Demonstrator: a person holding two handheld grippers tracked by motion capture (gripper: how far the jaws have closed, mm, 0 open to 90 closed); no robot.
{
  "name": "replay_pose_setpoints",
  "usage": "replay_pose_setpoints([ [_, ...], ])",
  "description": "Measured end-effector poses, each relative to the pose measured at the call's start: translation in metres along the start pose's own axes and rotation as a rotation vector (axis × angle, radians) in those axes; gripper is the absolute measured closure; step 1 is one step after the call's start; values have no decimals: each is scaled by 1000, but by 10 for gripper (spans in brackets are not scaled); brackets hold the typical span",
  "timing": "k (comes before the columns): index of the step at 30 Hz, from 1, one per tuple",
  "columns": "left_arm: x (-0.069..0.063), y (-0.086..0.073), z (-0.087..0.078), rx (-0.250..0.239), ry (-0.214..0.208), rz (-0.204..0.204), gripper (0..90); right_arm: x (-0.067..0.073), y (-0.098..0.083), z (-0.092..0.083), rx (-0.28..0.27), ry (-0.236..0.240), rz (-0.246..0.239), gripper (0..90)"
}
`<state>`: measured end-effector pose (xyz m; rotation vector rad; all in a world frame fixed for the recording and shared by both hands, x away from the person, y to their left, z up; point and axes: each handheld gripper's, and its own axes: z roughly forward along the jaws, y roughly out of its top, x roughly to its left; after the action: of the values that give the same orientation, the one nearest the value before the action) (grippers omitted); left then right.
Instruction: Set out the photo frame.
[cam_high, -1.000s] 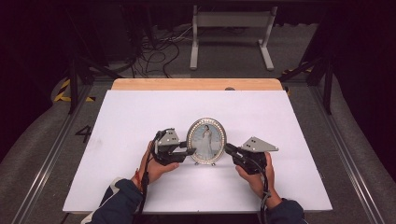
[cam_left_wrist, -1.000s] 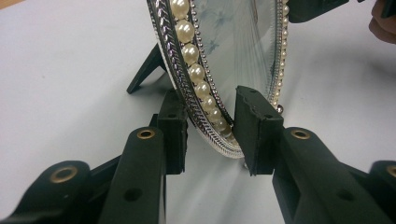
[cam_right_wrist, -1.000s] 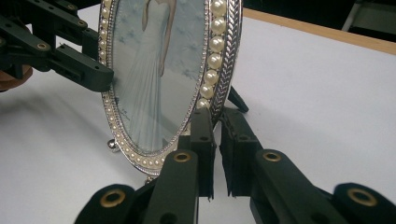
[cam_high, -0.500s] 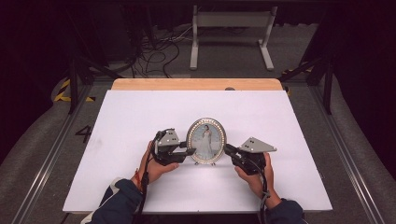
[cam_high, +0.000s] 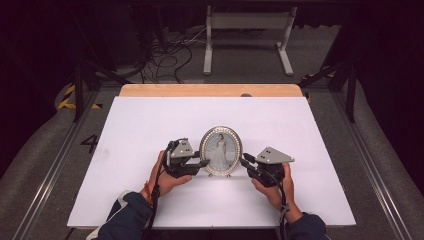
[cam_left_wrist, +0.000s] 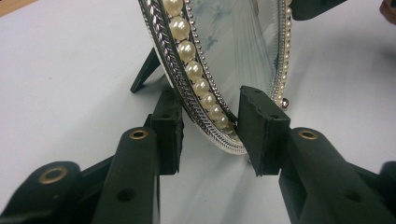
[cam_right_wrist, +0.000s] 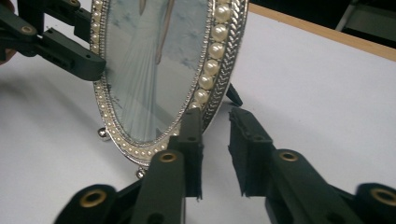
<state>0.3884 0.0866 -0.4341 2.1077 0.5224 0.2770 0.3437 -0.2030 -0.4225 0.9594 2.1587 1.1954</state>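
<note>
My oval picture frame (cam_high: 220, 151) stands upright near the middle of the white table (cam_high: 150, 120), propped on its back strut (cam_left_wrist: 145, 70), pearl rim (cam_left_wrist: 194, 70) facing me. My left claw (cam_left_wrist: 210, 128) is spread, its jaws straddling the frame's lower left edge. My right claw (cam_right_wrist: 215, 149) is also spread, one jaw touching the frame's right rim, the other clear behind it.
</note>
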Motion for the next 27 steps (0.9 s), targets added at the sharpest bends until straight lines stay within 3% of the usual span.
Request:
replay_pose_setpoints([
  [10,-1,0,-1,29,43,19,489,0,0,4,37,7,-14,510],
  [14,-3,0,-1,49,69,41,365,1,-1,9,65,-3,-14,364],
  [18,-3,0,0,56,96,37,249,3,-1,13,85,7,-27,285],
  [24,-3,-1,0,39,96,19,109,4,-2,16,95,22,-29,171],
  [27,-4,-1,-2,32,93,30,74,3,-2,16,85,35,-25,129],
])
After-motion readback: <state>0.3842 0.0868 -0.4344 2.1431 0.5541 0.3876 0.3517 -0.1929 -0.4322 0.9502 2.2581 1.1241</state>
